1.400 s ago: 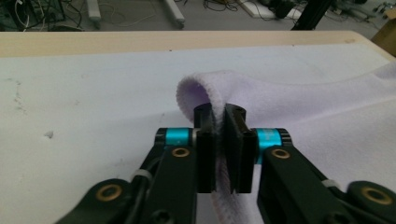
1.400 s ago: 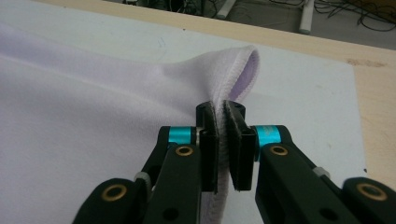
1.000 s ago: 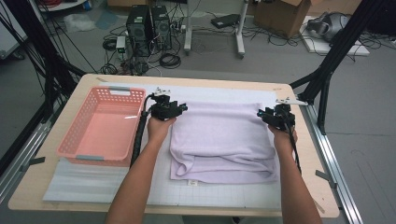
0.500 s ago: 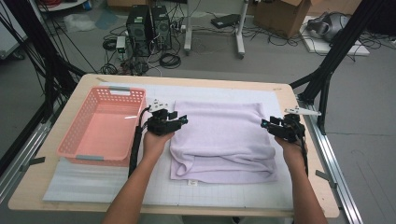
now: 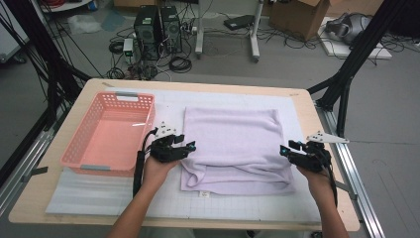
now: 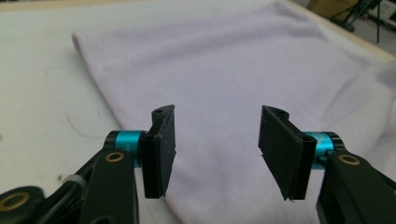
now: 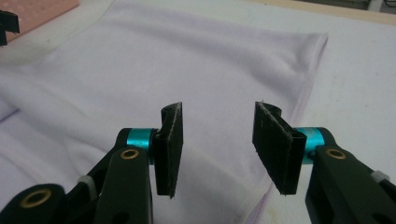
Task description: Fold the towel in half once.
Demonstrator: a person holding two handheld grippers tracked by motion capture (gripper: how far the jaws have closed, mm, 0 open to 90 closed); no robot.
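High view looks down; 2 tool views sit close, sharing the towel [image 5: 233,148].

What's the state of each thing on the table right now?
Lilac terry-cloth towel: folded, flat on the mat, not gripped.
Pink plastic lattice basket: upright, empty.
Left gripper: fingers apart, just been opening, nothing pinched, over towel's edge.
Right gripper: fingers apart, just been opening, nothing pinched, over towel's edge.

Pink basket [image 5: 106,134] just left of the left gripper [image 5: 190,147]; computer towers [image 5: 156,25] and cardboard box [image 5: 297,17] far beyond the tabletop [image 5: 208,83].
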